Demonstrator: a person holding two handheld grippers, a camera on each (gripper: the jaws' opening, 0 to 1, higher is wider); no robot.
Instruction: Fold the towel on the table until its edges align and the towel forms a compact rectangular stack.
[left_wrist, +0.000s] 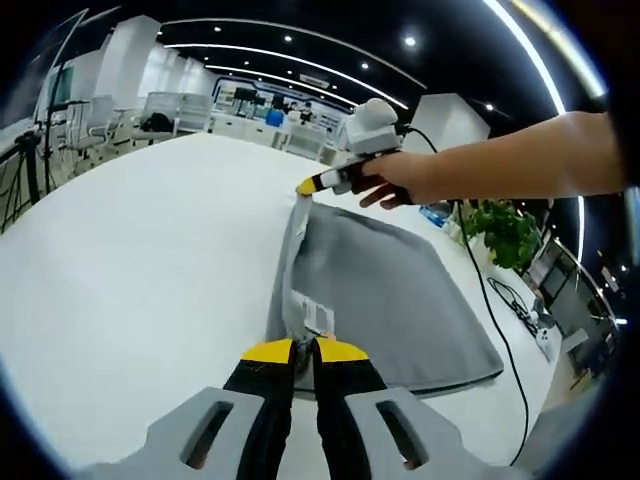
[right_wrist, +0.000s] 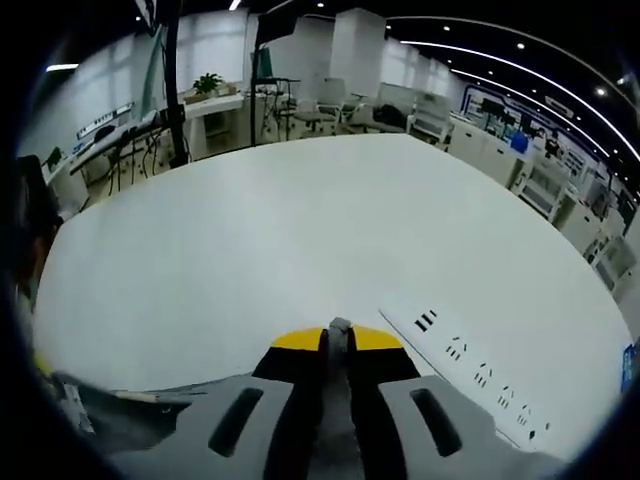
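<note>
One grey towel (left_wrist: 390, 300), two grippers, left (left_wrist: 303, 350) and right (right_wrist: 338, 338), on one white table (left_wrist: 150, 250).

The towel (left_wrist: 390, 300) is lying on the worktop (left_wrist: 150, 270), stretching between the left claw (left_wrist: 303, 349) at its near corner and the right claw (left_wrist: 308, 186) at its far corner.

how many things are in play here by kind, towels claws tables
towel: 1, grey, lying on the table with one edge lifted
claws: 2, left claw shut on the towel's near corner, right claw shut on the towel's far corner
table: 1, white
plant: 1, green, past the table's far side
total: 5
</note>
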